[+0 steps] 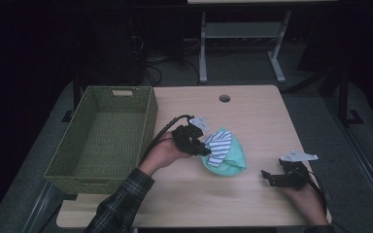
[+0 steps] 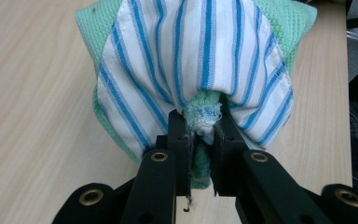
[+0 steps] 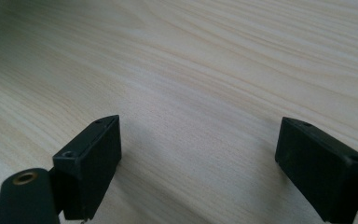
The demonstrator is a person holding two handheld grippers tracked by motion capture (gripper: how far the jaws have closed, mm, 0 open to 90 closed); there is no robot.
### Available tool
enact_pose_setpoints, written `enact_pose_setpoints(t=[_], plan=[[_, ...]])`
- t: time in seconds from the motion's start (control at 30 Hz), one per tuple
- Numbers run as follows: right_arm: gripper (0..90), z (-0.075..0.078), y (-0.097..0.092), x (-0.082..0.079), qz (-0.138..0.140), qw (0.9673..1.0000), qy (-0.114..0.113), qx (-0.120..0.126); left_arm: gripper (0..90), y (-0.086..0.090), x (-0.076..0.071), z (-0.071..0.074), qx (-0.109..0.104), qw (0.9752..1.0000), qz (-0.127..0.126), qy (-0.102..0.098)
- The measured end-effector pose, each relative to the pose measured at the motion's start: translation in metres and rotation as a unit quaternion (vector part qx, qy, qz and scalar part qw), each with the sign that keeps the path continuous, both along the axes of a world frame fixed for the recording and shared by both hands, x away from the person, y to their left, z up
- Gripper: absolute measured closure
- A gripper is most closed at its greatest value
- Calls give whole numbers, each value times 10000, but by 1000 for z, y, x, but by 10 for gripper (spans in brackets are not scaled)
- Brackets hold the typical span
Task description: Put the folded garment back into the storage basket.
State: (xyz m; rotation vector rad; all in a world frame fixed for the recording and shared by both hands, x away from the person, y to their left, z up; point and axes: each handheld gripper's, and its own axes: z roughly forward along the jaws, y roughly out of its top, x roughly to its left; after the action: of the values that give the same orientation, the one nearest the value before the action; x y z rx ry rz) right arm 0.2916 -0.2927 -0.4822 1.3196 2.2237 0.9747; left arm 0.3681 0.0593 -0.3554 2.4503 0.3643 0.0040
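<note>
Table point(image 1: 252, 116) of pale wood carries a woven basket point(image 1: 148, 126) at its left edge, with bare surface right of it. Cloth bundle point(image 1: 223, 151), mint knit with blue-striped white fabric, sits mid-table, pinched at its edge by the left gripper point(image 1: 205, 150). Right gripper point(image 1: 266, 175) rests well apart, jaws wide, holding nothing.

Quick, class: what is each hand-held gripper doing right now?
Left hand-held gripper: closed on the green and striped cloth bundle.
Right hand-held gripper: open, empty, over the table.

Dim room, grey floor point(image 1: 252, 68), pale wooden table point(image 1: 252, 121), white-legged desk point(image 1: 243, 29) behind
</note>
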Motion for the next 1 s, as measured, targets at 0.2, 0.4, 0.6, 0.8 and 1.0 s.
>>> enact_pose_setpoints(t=[0.2,0.4,0.6,0.8,1.0], plan=[[142,0,0,0,0,10000,1,1,799,10,2,14,-60,9999,117,-77],[142,0,0,0,3,10000,1,-4,800,25,4,29,-19,9995,252,-181],[123,0,0,0,-45,10000,13,-12,799,44,6,41,51,9989,367,-287],[26,-1,0,3,-169,9998,109,-80,799,67,8,51,87,9973,642,-337],[13,-1,1,3,-218,9996,142,-94,799,85,10,60,104,9955,862,-391]])
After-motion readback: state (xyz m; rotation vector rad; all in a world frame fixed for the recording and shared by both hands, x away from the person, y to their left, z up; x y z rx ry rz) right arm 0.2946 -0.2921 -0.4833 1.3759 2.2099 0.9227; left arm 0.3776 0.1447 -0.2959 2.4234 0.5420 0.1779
